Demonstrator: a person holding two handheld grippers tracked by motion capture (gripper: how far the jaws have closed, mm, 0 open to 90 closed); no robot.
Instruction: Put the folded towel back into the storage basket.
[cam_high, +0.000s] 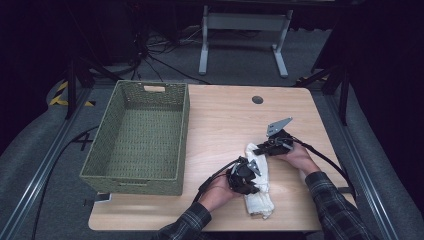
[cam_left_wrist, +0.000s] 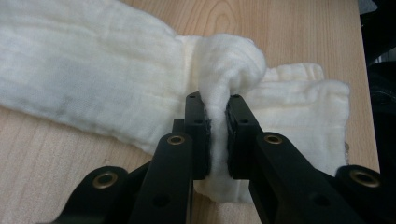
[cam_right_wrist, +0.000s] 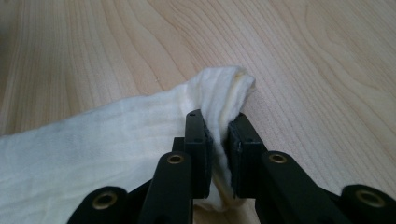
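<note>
Pinched between both sets of black jaws: a white cloth (cam_high: 260, 185) lying rumpled on the wooden table (cam_high: 220, 120), right of the green woven basket (cam_high: 137, 137). Left gripper (cam_left_wrist: 217, 126) clamped on a bunched fold near the middle, right gripper (cam_right_wrist: 219, 140) nipping the far corner.
</note>
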